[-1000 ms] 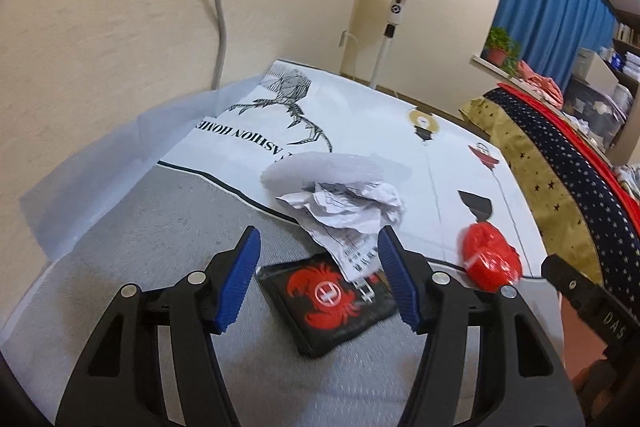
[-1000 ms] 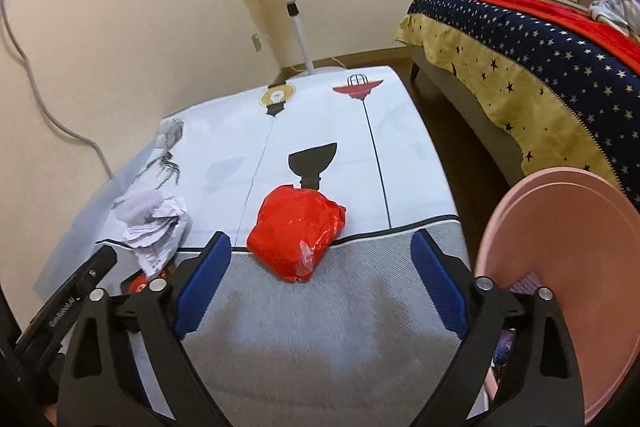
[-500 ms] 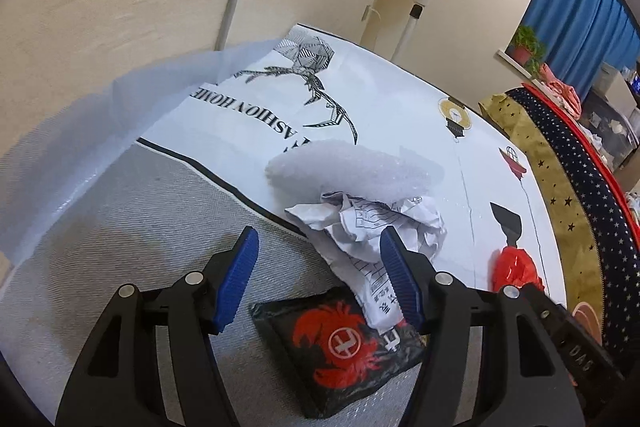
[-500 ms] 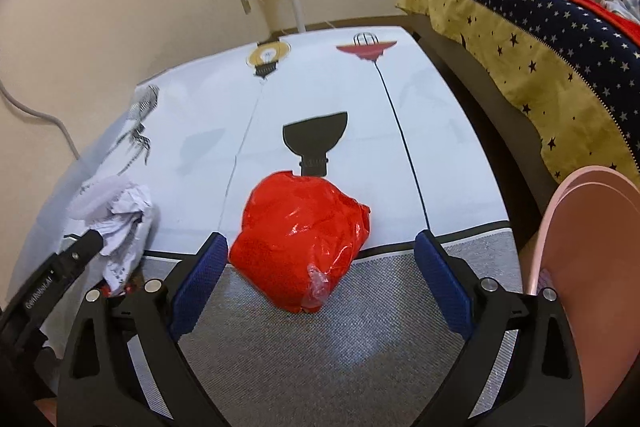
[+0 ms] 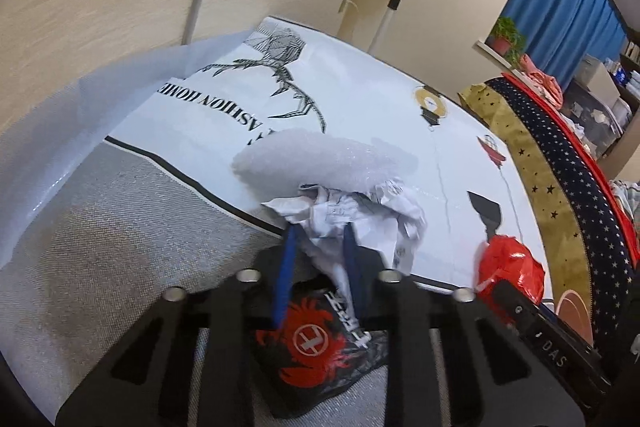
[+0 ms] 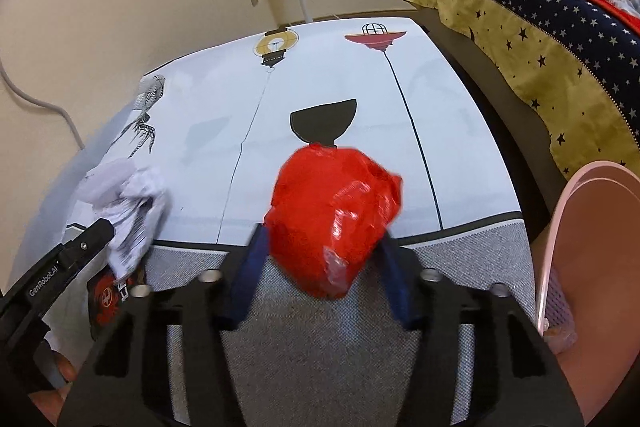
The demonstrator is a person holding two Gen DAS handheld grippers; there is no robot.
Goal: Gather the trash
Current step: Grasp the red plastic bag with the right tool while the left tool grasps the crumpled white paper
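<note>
A: On the mat (image 5: 100, 267), what has the left claw (image 5: 318, 255) got?
B: Its jaws have just been closing; the blue pads now pinch the crumpled paper (image 5: 352, 219), which lies over a black packet (image 5: 320, 347) and against a white foam piece (image 5: 320, 159).
A: And the right claw (image 6: 322, 255)?
B: Also just closing, about half shut; its pads press both sides of the red bag (image 6: 332, 211), at the mat's grey border; a pink bin (image 6: 592, 267) stands to its right.
</note>
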